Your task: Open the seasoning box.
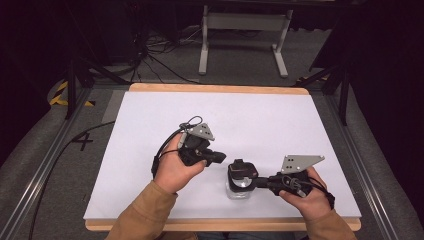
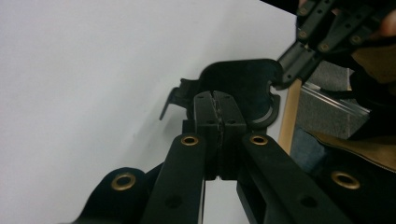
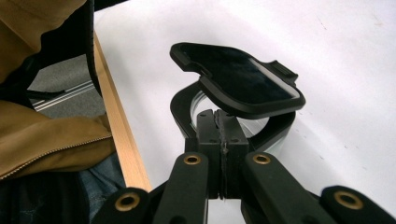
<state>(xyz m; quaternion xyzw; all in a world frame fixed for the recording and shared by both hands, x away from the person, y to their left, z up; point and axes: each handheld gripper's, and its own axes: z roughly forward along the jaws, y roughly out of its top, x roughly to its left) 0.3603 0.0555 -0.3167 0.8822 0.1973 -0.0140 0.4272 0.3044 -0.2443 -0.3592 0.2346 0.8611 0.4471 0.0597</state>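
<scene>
At the table's six o'clock edge, a small clear container [image 1: 239,189] with a black hinged lid [image 1: 241,168] stood on the white tabletop [image 1: 150,150]. The right gripper [image 1: 252,182], jaws pressed together, pinched its black rim. The left gripper [image 1: 220,159], at nine o'clock of the container, was clamped shut on nothing. The container looked light, rigid and slippery; the rim seemed the safest hold.

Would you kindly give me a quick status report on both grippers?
Right gripper shut on jar rim, lid flipped open. Left gripper shut, empty, beside lid. Nothing in the way.
</scene>
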